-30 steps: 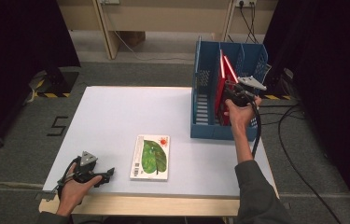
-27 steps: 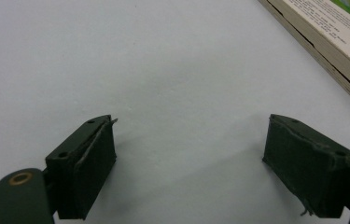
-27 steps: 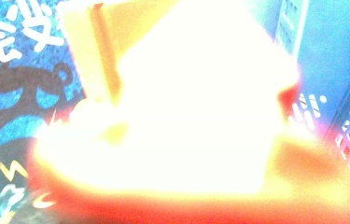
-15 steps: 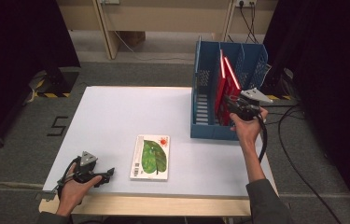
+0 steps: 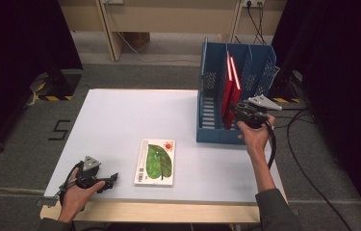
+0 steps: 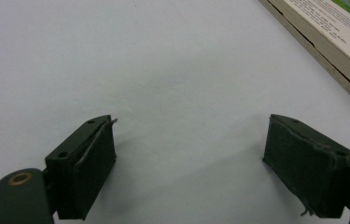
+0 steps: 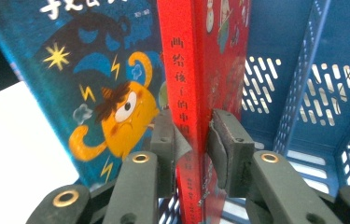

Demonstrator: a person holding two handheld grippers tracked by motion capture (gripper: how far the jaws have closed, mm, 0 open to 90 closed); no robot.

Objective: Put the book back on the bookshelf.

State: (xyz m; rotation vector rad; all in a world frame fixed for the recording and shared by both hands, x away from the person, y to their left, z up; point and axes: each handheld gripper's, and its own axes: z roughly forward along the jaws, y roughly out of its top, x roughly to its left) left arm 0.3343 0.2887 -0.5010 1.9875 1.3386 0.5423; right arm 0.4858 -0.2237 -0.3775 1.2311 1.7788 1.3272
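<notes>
A red book (image 5: 232,79) stands upright in the blue file rack (image 5: 260,62) at the table's back right. My right gripper (image 5: 232,109) is at the rack's near end. In the right gripper view its jaws have just been closing, and both pads (image 7: 226,140) press the red book's spine (image 7: 182,70); the gripper (image 7: 196,149) is shut on it. A blue book with an orange monster (image 7: 93,84) stands just left of the red one. My left gripper (image 5: 112,179) rests open on the table's front left, with bare tabletop between its jaws (image 6: 189,163).
A picture book with a green leaf cover (image 5: 156,161) lies flat near the front middle of the white table (image 5: 130,115), and its edge (image 6: 331,37) is just right of the left gripper. The rack's perforated walls (image 7: 303,70) stand close around the right gripper.
The right hand has come slightly lower and nearer along the rack's front end, and its jaws have closed onto the red book. The left hand has stayed still.
</notes>
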